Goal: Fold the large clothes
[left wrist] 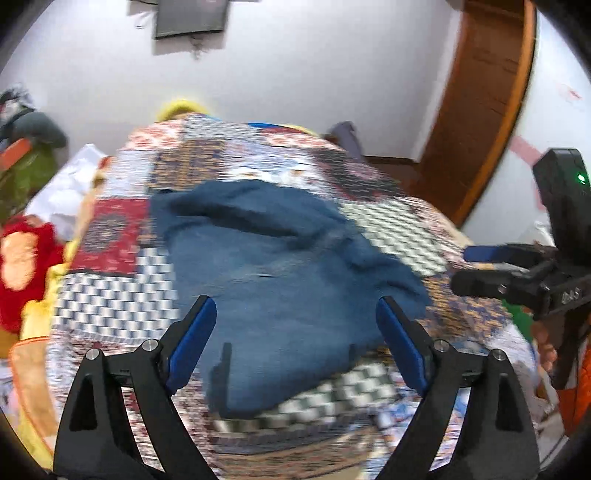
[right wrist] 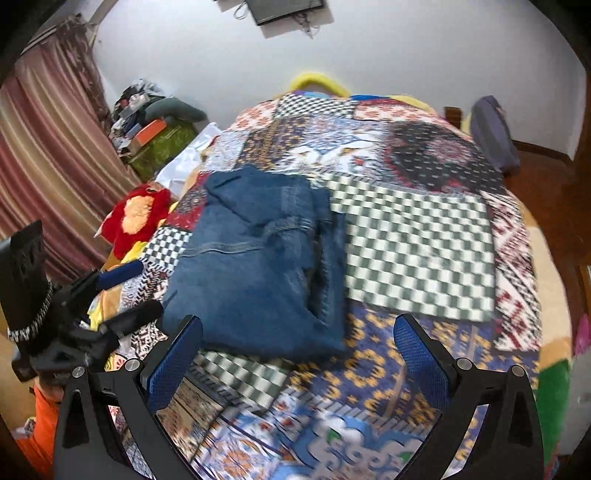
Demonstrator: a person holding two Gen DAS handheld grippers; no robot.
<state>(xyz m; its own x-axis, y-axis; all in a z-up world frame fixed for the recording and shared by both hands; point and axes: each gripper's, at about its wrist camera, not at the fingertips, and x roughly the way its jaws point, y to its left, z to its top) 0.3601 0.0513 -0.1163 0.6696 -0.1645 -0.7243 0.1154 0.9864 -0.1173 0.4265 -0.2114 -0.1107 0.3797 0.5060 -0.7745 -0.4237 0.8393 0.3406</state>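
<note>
Folded jeans (right wrist: 258, 266) just ahead of empty, spread right hand-held gripper (right wrist: 297, 332)

Left tool (left wrist: 295, 325) open, right tool (right wrist: 297, 345) open

A patchwork quilt (right wrist: 417, 236) covers the bed across the middle of the frame. A red stuffed toy (right wrist: 135, 216) lies at its left edge, striped curtains (right wrist: 48, 155) hang at far left, and a dark screen (right wrist: 284, 9) is mounted on the white wall at top.
</note>
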